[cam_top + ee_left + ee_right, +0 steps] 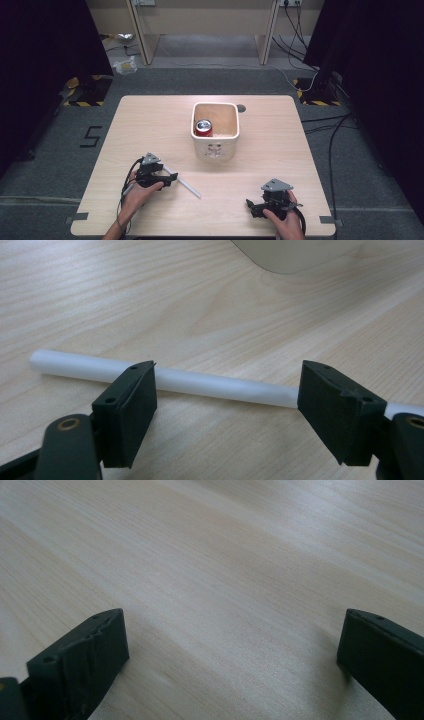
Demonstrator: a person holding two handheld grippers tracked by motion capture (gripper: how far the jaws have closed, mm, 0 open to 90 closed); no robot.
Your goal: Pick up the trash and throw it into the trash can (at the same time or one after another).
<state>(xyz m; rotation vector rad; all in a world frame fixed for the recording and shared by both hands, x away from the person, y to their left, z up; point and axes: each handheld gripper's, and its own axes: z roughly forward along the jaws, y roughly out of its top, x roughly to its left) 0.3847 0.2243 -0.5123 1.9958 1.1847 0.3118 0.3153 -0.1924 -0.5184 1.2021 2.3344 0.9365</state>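
Wooden table (150, 120): left gripper (227, 405) low, jaws wide apart with the white tube (220, 384) lying flat just beyond them; right gripper (232, 655) open over bare wood. Farther back, white bin (215, 147) holding a can (203, 127).

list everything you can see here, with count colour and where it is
table: 1, light wood, centre of the high view, on grey floor
bin: 1, white with a tan inside, on the table's far middle
can: 1, red with a silver top, inside the bin at its left side
tube: 1, white, lying flat on the table in front of the left tool, crossing behind both its jaws
desk: 1, pale wood, beyond the table at the top of the high view
cables: several, black, on the floor to the right of the table
left tool: 1, black, near left of the table, jaws wide open, in a hand
right tool: 1, black, near right, jaws open over bare wood
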